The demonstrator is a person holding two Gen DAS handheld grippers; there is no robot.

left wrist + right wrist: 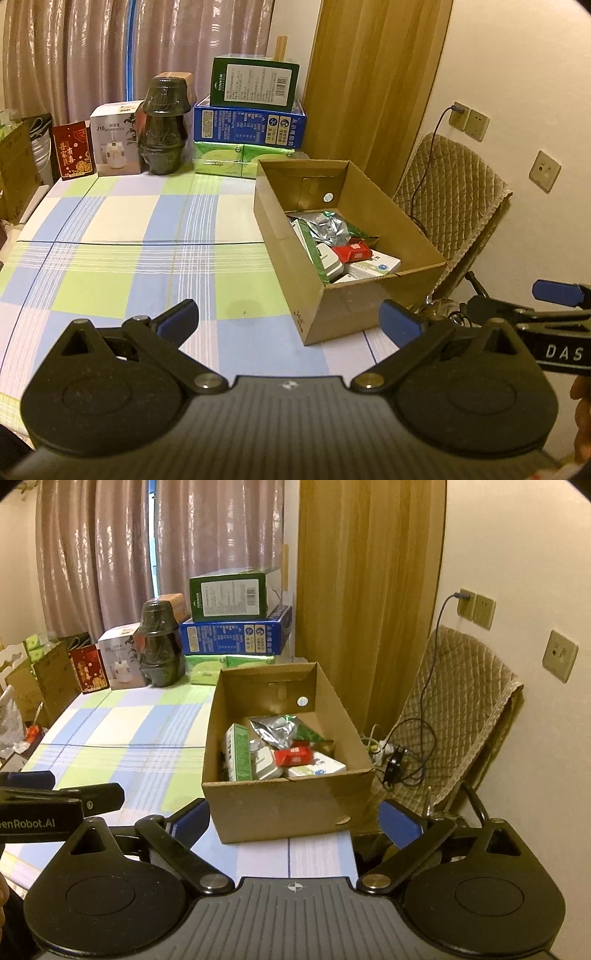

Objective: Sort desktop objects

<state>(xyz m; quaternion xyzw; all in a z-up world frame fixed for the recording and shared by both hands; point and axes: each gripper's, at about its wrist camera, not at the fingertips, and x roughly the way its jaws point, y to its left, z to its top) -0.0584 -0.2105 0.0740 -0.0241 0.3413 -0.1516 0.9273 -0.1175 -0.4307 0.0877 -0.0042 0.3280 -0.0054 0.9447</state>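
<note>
An open cardboard box point(373, 306) point(280, 805) stands at the right end of the checked tablecloth point(122, 258) point(125, 734). Inside it lie a red packet point(352, 252) point(293, 756), a silver foil bag point(330, 227) point(273, 729), a green-and-white carton point(238, 751) and white boxes point(376, 266) point(319, 768). My left gripper point(290, 321) is open over the cloth, left of the box's near corner, with nothing between its fingers. My right gripper point(291, 821) is open too, its blue pads either side of the box's near wall but short of it.
Stacked green and blue boxes point(251, 110) point(236, 627), a dark wrapped lamp point(162, 125) point(160, 646), a white humidifier box point(116, 140) and a red card point(72, 149) line the far edge. A quilted chair point(450, 206) point(454, 716) with cables stands right of the table.
</note>
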